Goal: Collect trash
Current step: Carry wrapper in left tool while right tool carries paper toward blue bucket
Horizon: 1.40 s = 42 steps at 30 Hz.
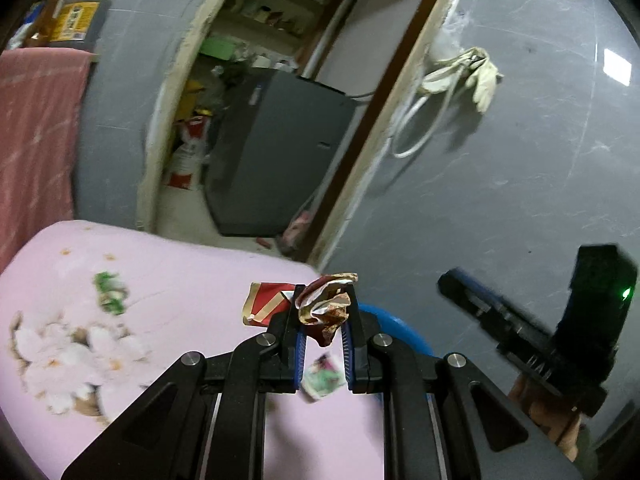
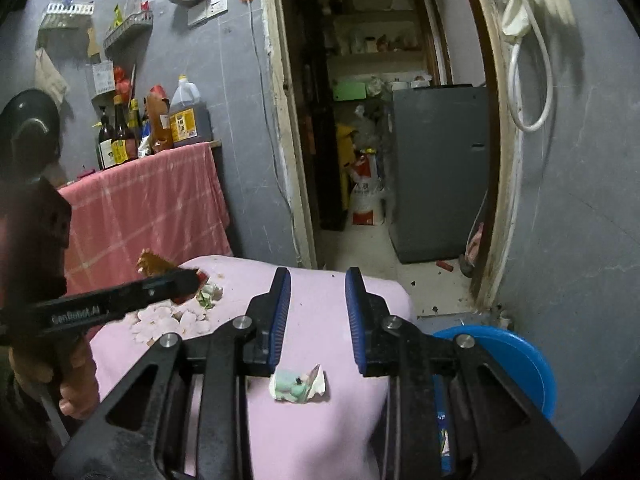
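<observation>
Your pink cloth-covered table [image 2: 320, 308] fills the foreground, with one blue bin [image 2: 516, 364] just beside its right edge on the floor. Your left gripper [image 1: 323, 312] is raised over the table, pointing slightly downward, fingers narrow and clamped on one crumpled foil wrapper [image 1: 326, 308]. Your right gripper [image 2: 318, 312] hovers above the table, angled down, with a clear gap between its fingers and nothing in them. One pale green-and-white paper scrap [image 2: 298, 386] lies on the cloth beneath it.

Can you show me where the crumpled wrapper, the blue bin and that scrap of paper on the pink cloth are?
crumpled wrapper [image 1: 326, 308], left wrist view, its creased middle.
blue bin [image 2: 516, 356], right wrist view, its rim.
paper scrap [image 2: 298, 388], right wrist view, its printed face.
</observation>
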Available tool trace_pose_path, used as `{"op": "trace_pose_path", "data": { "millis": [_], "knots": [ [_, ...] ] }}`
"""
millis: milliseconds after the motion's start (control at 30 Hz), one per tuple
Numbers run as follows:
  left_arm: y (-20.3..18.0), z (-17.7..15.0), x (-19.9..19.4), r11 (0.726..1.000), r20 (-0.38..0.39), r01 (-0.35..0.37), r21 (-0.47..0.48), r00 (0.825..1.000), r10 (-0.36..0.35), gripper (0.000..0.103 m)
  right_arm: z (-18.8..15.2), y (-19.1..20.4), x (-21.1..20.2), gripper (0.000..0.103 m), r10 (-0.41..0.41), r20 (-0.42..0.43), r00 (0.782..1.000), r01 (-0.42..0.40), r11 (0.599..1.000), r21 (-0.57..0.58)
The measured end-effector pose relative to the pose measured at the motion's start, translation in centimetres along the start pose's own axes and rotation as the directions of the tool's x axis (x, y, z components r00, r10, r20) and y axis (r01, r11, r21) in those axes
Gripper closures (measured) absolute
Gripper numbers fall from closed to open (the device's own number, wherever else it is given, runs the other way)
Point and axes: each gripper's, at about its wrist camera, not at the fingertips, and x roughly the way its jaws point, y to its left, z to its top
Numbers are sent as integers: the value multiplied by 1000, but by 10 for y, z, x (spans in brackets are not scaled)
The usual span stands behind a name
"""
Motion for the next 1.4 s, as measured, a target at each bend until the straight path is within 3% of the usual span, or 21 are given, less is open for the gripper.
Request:
{"op": "trace_pose_path", "data": {
  "millis": [100, 167, 367, 567, 700, 900, 1067, 1233, 1400],
  "knots": [
    [-3, -1, 7, 1000, -8, -13, 9, 1000, 13, 91, -13, -7, 10, 72, 27, -56, 998, -26, 999, 24],
    [3, -4, 10, 1000, -21, -26, 3, 999, 26, 91, -30, -9, 25, 63, 26, -113, 993, -22, 999, 33],
    [34, -24, 14, 994, -87, -104, -16, 991, 103, 91, -71, -5, 66, 50, 99, -228, 969, -82, 993, 83],
    [75, -43, 10, 985, -139, -158, -70, 979, 147, 91, -91, 5, 95, 46, 113, -303, 946, -93, 993, 77],
    [92, -49, 8, 979, -151, -170, -108, 977, 153, 91, -91, 16, 103, 43, 78, -309, 948, -80, 997, 8],
    [98, -47, 6, 978, -155, -167, -122, 977, 148, 91, -103, 37, 103, 45, -47, -305, 951, -8, 985, -175],
    [93, -47, 6, 980, -156, -159, -119, 978, 139, 91, -102, 23, 97, 67, -54, -284, 957, 16, 991, -135],
    [78, -46, 10, 985, -135, -157, -75, 980, 146, 91, -95, 18, 86, 68, -40, -252, 967, 11, 993, -115],
    [52, -40, 15, 991, -98, -125, -38, 988, 121, 91, -69, 12, 51, 68, -61, -135, 989, 45, 992, -114]
  ]
}}
